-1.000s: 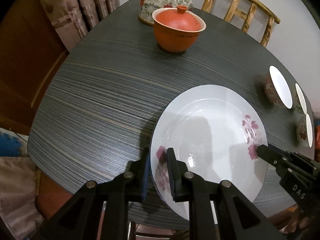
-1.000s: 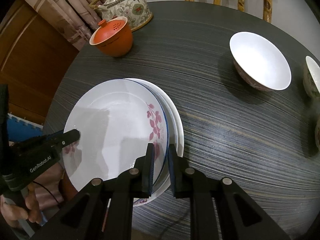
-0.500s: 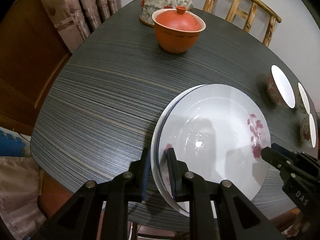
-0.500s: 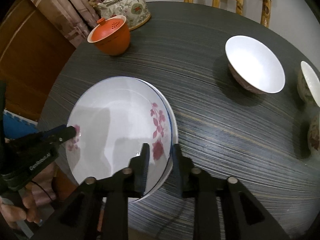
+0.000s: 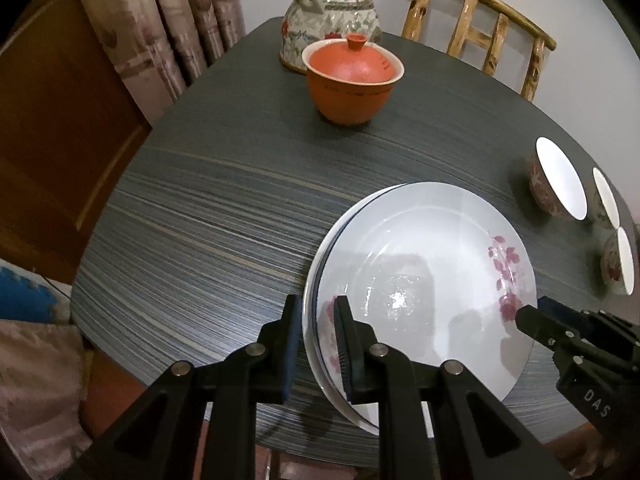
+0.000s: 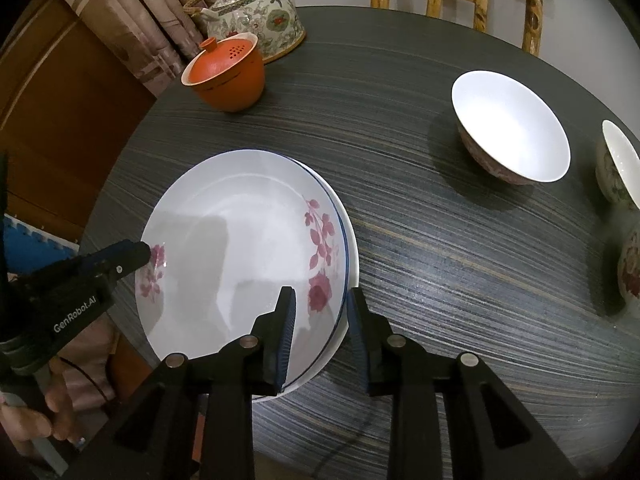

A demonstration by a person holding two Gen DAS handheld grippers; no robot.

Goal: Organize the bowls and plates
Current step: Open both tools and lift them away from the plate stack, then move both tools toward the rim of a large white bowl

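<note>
Two white plates with pink flowers lie stacked near the front edge of the dark table (image 5: 220, 208). The top plate (image 5: 420, 264) (image 6: 240, 248) has a thin blue rim line and rests in the lower plate (image 6: 352, 248). My left gripper (image 5: 318, 340) is shut on the top plate's left rim; one of its fingertips (image 6: 132, 252) shows in the right wrist view. My right gripper (image 6: 320, 320) straddles the stack's right rim with its jaws opening and its pads off the rim. A fingertip (image 5: 532, 316) of it shows in the left wrist view.
Three flowered bowls stand to the right: a large one (image 6: 512, 140) and two (image 6: 618, 164) (image 6: 632, 264) at the table's right edge. An orange lidded cup (image 5: 352, 80) and a flowered teapot (image 5: 328, 12) stand at the back, a wooden chair (image 5: 476, 28) behind them.
The top plate has come down and slid right until it sits squarely on the lower plate. The right gripper's jaws have parted from the rim. The left gripper still grips.
</note>
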